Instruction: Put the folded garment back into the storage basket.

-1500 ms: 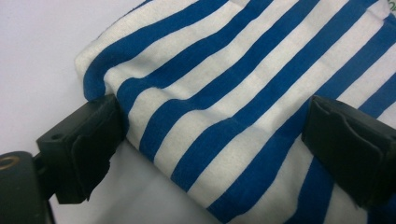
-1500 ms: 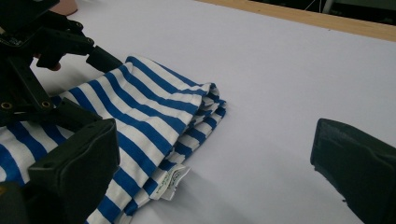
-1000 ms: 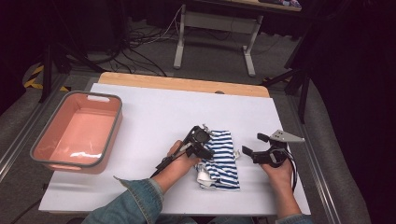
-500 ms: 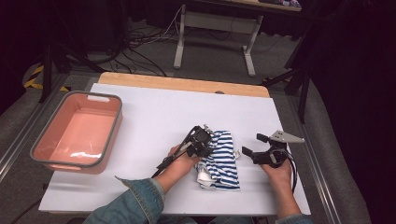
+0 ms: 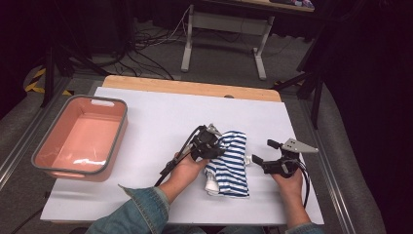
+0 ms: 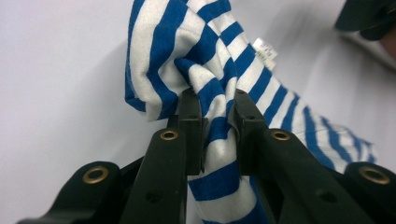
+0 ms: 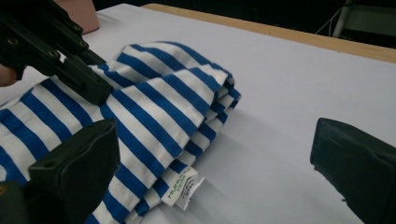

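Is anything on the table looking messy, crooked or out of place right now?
Only the striped garment: it lies crumpled rather than flat, a fold of it bunched up where the left gripper has just closed on it, and its label sticks out at the edge. The pink bin sits squarely at the table's left. Nothing spilled or damaged.

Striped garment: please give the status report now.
Left gripper has just closed on striped garment, pinching a fold. Right gripper open beside it. White table free around; pink bin far left.

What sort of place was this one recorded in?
Probably a lab or studio recording bench: a white-topped table ringed by dark surroundings, loose cables on the floor behind it, and a metal stand beyond.
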`<state>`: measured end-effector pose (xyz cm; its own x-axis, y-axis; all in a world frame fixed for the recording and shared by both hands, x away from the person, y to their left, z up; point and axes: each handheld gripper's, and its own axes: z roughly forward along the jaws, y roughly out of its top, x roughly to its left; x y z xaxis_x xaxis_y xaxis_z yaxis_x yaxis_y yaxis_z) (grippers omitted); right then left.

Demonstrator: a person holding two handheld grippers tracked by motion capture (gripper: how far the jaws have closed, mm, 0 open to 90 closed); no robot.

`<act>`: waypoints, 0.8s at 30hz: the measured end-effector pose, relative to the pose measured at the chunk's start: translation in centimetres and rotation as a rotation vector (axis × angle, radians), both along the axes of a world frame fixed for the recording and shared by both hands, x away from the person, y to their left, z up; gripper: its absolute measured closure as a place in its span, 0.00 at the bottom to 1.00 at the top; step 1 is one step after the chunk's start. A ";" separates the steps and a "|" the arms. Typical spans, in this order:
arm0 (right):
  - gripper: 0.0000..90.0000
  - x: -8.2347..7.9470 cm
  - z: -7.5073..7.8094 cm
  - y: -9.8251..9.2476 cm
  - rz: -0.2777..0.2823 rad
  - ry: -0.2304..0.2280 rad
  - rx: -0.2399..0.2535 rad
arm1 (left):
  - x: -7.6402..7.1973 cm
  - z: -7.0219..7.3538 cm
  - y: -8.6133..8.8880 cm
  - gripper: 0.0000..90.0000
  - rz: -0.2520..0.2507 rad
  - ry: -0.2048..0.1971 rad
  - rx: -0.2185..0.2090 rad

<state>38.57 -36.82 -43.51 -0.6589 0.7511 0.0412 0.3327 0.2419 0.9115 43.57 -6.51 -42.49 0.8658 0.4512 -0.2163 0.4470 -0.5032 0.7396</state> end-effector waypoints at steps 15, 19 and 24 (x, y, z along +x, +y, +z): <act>0.00 -0.4 -0.3 0.3 0.056 -0.047 0.011 | -0.9 4.2 1.8 0.87 -0.047 -0.060 -0.091; 0.02 -0.5 -0.5 0.6 0.061 -0.052 -0.005 | -1.0 5.0 2.3 0.87 -0.054 -0.079 -0.097; 0.02 -0.4 -0.6 0.7 0.062 -0.060 -0.007 | -1.2 6.5 3.3 0.87 -0.062 -0.104 -0.111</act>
<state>38.12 -36.10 -44.16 -0.7049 0.7093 -0.0050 0.2621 0.2671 0.9273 42.42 -3.22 -35.99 0.9116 0.3744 -0.1695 0.3357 -0.4405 0.8326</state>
